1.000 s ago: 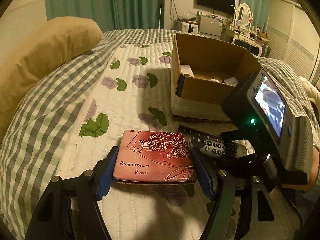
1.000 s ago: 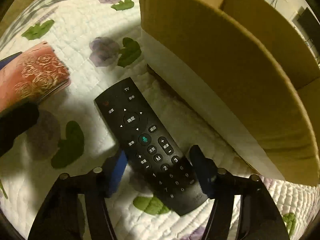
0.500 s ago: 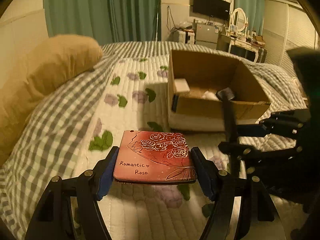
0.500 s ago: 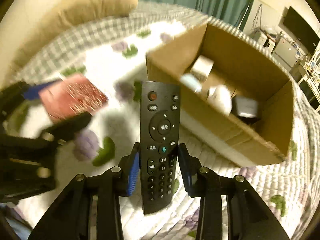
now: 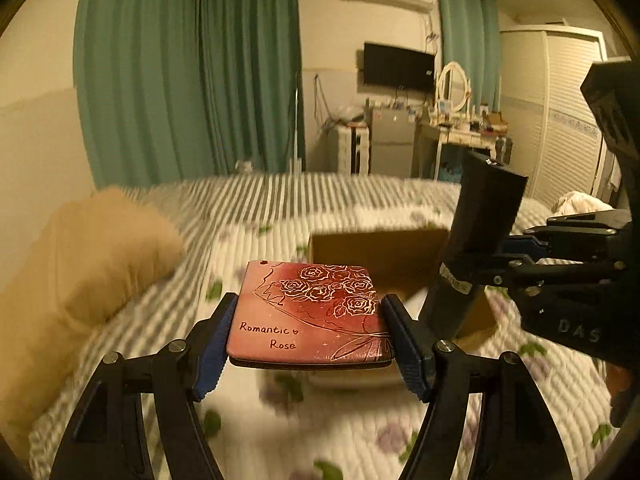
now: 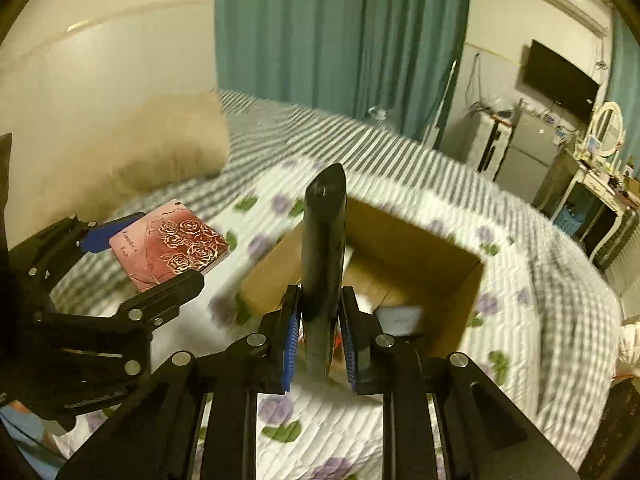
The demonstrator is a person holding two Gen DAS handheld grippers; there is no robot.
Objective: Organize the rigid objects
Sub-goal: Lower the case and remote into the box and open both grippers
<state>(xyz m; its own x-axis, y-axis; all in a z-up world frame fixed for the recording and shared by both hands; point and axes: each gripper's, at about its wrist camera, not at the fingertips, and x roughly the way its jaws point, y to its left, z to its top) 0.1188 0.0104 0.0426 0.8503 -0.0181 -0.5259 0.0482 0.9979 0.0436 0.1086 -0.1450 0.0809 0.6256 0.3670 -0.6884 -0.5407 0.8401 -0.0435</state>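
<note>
My left gripper (image 5: pixel 310 332) is shut on a flat pink box printed with roses (image 5: pixel 310 312) and holds it level above the bed; the box also shows in the right wrist view (image 6: pixel 170 250). My right gripper (image 6: pixel 320 340) is shut on a black remote control (image 6: pixel 323 256), held on edge and tilted up; the remote also shows in the left wrist view (image 5: pixel 476 240). An open cardboard box (image 6: pixel 460 280) sits on the quilt beyond and below both grippers, with a few small items inside.
A tan pillow (image 5: pixel 80 264) lies at the left on the checked bedspread (image 6: pixel 400 152). Green curtains, a wall TV (image 5: pixel 398 65) and a cluttered dresser stand beyond the bed. The floral quilt (image 5: pixel 360 432) spreads under the grippers.
Both grippers have risen well above the bed. My right gripper closed on the remote, lifted it off the quilt and turned it on edge. The pink box rose with my left gripper.
</note>
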